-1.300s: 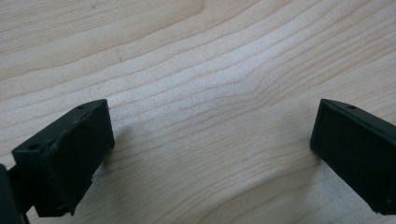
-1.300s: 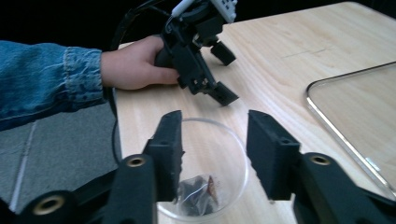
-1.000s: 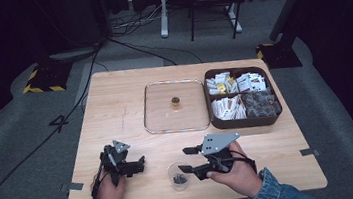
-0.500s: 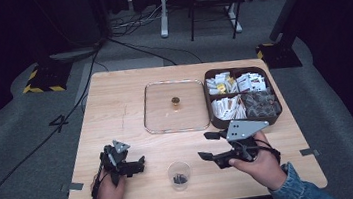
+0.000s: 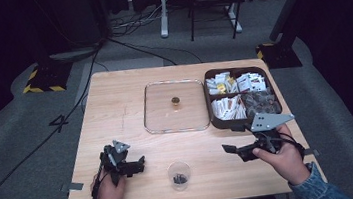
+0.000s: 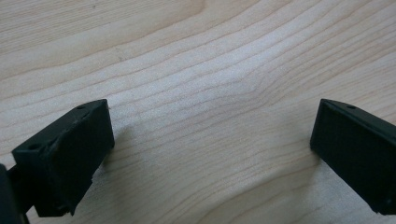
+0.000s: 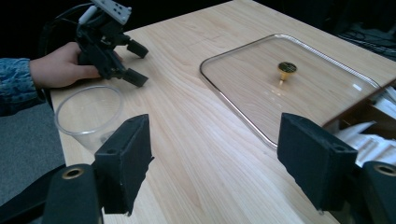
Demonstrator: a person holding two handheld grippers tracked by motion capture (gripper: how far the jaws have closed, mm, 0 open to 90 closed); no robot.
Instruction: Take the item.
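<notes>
High view | right tool point(image 5: 233, 149) wide, just opened, empty | cup point(image 5: 179, 174) apparently well left

Setting: lab or recording studio. Evidence: lone wooden tabletop point(image 5: 125, 110) on grey carpet point(image 5: 13, 143), black surrounds, cables point(image 5: 66, 117) trailing across the floor, hazard-striped stand bases point(image 5: 41, 82), desk legs point(image 5: 162, 10) behind.

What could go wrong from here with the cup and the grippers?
The right gripper, its jaws just opened and empty, sits close to the glass lid lying against the brown box; a careless reach might knock the lid. The light plastic cup stands free near the table edge between both hands, so the left gripper could tip it.
</notes>
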